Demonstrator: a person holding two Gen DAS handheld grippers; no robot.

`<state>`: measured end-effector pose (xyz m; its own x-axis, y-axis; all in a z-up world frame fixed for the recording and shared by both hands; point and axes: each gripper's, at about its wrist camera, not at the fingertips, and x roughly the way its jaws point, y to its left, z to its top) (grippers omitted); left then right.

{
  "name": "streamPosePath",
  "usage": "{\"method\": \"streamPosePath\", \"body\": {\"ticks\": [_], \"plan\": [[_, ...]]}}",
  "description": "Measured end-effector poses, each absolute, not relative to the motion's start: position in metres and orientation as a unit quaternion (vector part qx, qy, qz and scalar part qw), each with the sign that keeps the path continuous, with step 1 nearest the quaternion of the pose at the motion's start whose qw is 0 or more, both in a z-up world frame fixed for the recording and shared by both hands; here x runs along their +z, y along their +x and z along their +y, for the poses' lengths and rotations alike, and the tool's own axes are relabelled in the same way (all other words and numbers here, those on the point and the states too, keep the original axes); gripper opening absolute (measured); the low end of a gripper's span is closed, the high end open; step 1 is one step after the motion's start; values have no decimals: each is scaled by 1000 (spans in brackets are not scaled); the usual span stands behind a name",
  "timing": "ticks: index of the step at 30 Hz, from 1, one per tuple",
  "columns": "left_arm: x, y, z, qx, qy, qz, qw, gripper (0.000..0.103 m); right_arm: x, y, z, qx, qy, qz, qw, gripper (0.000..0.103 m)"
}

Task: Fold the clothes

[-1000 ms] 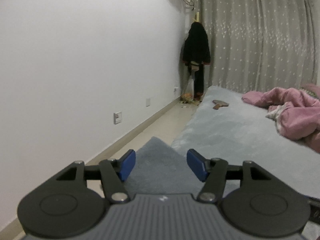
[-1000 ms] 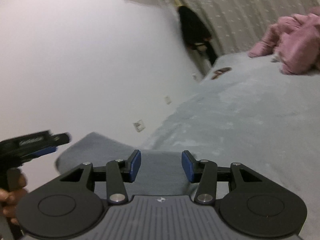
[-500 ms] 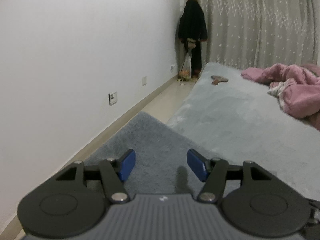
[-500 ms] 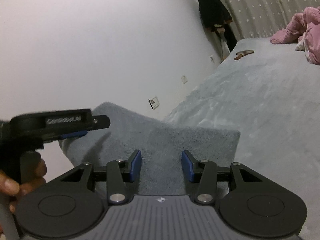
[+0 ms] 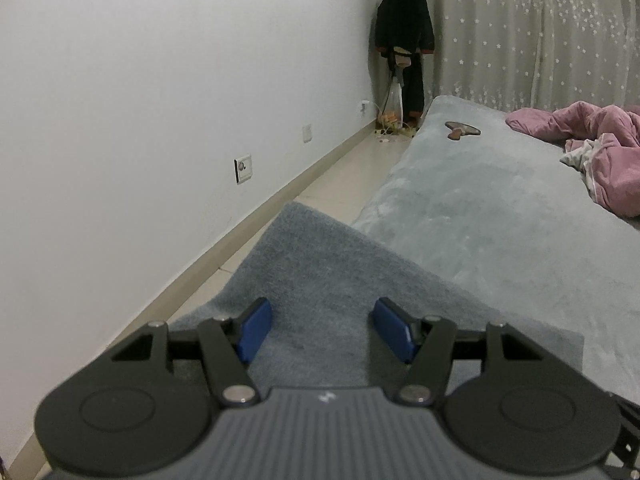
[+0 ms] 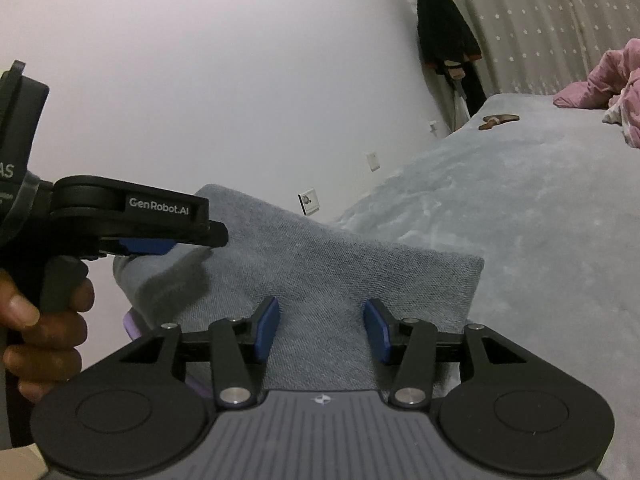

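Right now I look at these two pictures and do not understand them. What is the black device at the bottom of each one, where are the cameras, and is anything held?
There is no robot here. A person carries one hand-held gripper in each hand, and a wide-angle camera sits on each tool, looking forward along its two fingers with blue pads.

One picture is taken from the left gripper, the other from the right gripper. The right one's picture also shows the left tool from the side, with the person's hand on its handle.

A grey cloth lies in front of both tools, at the edge of a bed cover. Farther back are a pink blanket and a black garment hanging in the corner.

Both pairs of fingers stand apart. The cloth shows in the gap, but I see no firm grip.
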<state>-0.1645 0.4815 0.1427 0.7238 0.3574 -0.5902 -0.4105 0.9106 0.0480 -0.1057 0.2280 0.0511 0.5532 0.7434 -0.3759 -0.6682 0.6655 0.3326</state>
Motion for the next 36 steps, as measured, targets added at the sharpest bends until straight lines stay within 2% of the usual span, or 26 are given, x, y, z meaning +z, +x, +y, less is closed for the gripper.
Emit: {"method": "streamPosePath", "body": {"ticks": [7, 14, 20, 26, 36], "plan": [[142, -165, 484, 214, -48, 309, 926, 60, 68, -105, 231, 392, 67, 243, 885, 45], [142, -166, 484, 213, -49, 307, 926, 59, 74, -76, 241, 386, 96, 259, 880, 36], [143, -163, 483, 214, -42, 311, 925, 59, 70, -58, 264, 384, 63, 284, 876, 35], [144, -160, 482, 213, -37, 314, 924, 59, 61, -61, 269, 390, 30, 270, 880, 35], [154, -180, 471, 229, -14, 284, 931, 59, 79, -75, 235, 401, 82, 278, 869, 35]]}}
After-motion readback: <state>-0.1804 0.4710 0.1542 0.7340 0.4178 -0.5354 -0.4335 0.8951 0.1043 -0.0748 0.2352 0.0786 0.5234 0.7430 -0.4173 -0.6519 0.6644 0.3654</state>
